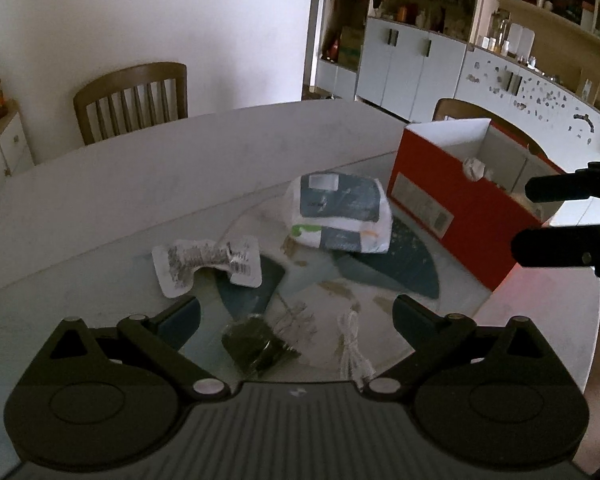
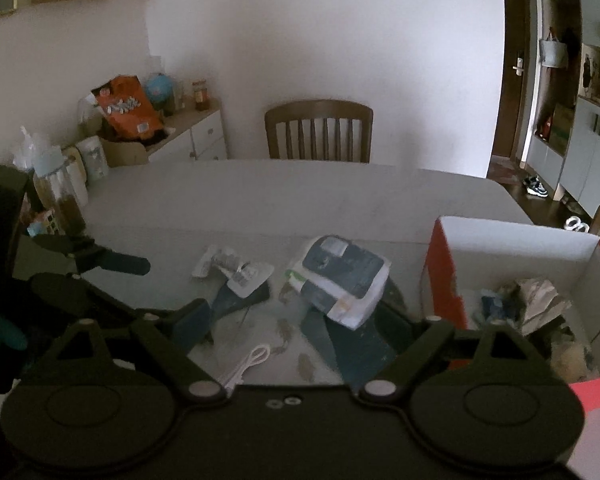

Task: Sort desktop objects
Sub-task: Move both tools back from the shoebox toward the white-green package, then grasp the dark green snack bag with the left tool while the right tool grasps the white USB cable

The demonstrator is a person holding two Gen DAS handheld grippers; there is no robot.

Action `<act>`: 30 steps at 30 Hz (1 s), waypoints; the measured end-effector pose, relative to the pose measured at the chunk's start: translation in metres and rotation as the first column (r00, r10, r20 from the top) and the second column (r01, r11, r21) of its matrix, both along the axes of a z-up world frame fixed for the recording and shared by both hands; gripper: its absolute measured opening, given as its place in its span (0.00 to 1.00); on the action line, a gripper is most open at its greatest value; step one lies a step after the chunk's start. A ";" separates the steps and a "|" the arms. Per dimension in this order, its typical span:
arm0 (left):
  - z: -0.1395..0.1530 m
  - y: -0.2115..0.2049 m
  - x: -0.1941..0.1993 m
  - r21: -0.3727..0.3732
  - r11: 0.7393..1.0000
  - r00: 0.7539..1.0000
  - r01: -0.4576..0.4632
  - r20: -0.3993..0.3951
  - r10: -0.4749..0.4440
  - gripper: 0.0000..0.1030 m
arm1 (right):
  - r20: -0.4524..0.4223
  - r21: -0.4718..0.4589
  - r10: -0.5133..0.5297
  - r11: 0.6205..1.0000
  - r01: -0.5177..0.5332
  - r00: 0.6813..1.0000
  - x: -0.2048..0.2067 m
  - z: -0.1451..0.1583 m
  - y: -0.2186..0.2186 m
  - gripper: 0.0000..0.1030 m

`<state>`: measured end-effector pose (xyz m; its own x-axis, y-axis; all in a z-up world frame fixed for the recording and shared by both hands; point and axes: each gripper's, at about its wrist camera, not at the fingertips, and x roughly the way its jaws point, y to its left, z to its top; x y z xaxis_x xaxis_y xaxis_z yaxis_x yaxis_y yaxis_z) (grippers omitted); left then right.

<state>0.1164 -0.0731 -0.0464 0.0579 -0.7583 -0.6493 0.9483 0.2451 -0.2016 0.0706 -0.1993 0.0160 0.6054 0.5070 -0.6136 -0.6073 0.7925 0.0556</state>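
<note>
A red cardboard box (image 1: 452, 216) with a white inside stands at the right of the table; it also shows in the right wrist view (image 2: 444, 268) and holds crumpled paper and other items (image 2: 536, 300). A white and blue tissue pack (image 1: 340, 212) (image 2: 344, 280) lies in the middle. A crumpled white wrapper (image 1: 208, 266) (image 2: 236, 270) lies to its left. A black bundle (image 1: 256, 346) and a white cable (image 1: 354, 350) (image 2: 248, 364) lie nearest. My left gripper (image 1: 296, 318) is open and empty above them. My right gripper (image 2: 300, 330) is open and empty.
The items rest on a glass mat with a blue pattern (image 1: 400, 268) on a white table (image 1: 180, 176). A wooden chair (image 2: 320, 132) stands behind the table. A sideboard with bags and jars (image 2: 140, 120) is at the left. Cabinets (image 1: 420, 52) line the back wall.
</note>
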 end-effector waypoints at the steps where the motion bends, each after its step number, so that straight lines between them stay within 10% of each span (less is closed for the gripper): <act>1: -0.003 0.000 0.002 0.001 1.000 1.000 0.002 -0.001 -0.002 1.00 | 0.000 -0.006 0.000 1.000 0.000 1.000 -0.001 -0.002 0.003 0.87; 30: -0.076 -0.013 0.029 0.042 0.999 0.999 -0.015 -0.041 0.017 1.00 | -0.071 -0.151 0.034 0.987 -0.045 0.997 -0.013 -0.114 0.068 0.84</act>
